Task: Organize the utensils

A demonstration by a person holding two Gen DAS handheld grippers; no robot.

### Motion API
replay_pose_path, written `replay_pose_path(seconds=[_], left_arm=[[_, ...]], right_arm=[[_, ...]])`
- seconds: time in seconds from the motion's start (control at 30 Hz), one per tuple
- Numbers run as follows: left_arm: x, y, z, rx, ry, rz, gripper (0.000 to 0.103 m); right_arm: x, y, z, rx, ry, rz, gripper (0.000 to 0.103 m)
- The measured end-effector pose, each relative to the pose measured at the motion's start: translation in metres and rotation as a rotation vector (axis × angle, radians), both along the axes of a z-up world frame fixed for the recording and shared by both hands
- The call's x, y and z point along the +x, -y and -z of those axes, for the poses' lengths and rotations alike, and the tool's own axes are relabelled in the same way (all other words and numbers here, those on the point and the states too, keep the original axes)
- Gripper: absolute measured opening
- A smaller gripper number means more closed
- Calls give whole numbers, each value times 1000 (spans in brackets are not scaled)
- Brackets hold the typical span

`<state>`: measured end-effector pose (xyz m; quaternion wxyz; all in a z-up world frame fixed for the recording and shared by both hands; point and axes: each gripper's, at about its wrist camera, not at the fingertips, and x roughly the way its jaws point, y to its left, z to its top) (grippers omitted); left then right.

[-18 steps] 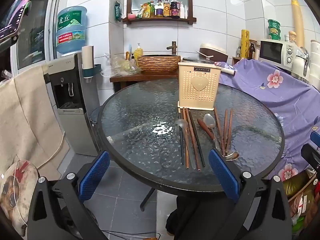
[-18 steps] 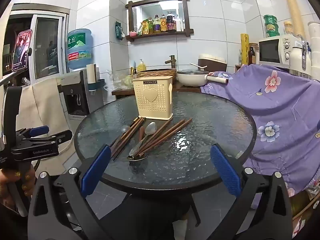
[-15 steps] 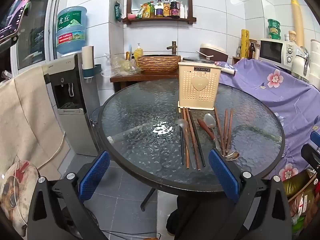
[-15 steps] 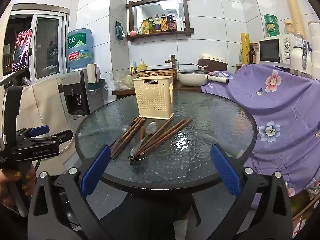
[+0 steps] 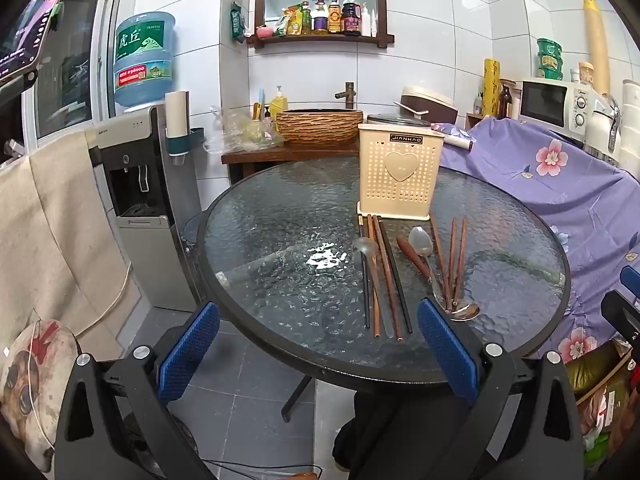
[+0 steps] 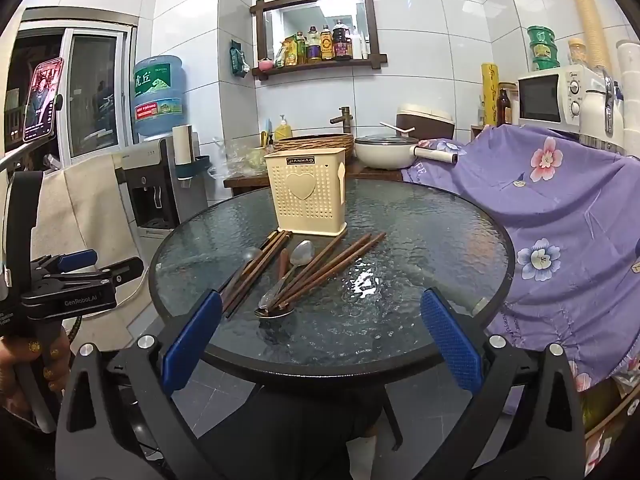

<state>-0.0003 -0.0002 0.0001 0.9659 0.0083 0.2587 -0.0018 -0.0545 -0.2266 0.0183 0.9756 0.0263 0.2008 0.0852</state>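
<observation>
Left gripper [image 5: 318, 344]: fingers spread wide, nothing between the blue pads, positioned at the lower edge of the frame in front of the round glass table [image 5: 280, 208]. Right gripper [image 6: 320, 336]: likewise spread wide and empty, low in its own frame at the near table rim.

Task items: a cream perforated utensil holder [image 5: 400, 170] stands upright on the table, centre-right in the left wrist view. Directly below it in the frame lie the utensils, flat on the glass:
- a left group of chopsticks [image 5: 384, 276] with a dark-handled spoon [image 5: 365, 264] beside them;
- a brown-handled spoon [image 5: 418, 246];
- a right group of chopsticks [image 5: 454, 264] whose near ends meet a metal spoon [image 5: 464, 312].

View differences: the right wrist view shows the holder's right side wall, and the right chopstick group [image 6: 332, 266] fanned diagonally toward the upper right. It also shows the left gripper's body at the left edge, held by a hand [image 6: 24, 360], and a white pan [image 6: 384, 152] behind the holder. The left wrist view shows only the pan's rim above the holder, plus a cushion [image 5: 32, 376] at lower left.
</observation>
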Motion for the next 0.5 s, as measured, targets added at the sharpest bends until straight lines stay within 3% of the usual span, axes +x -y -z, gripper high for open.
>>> replay_pose_path(seconds=[0.5], left_arm=[[1,-5,2,-2,-3,7,97]], right_arm=[[2,1,2,2,-4,2,98]])
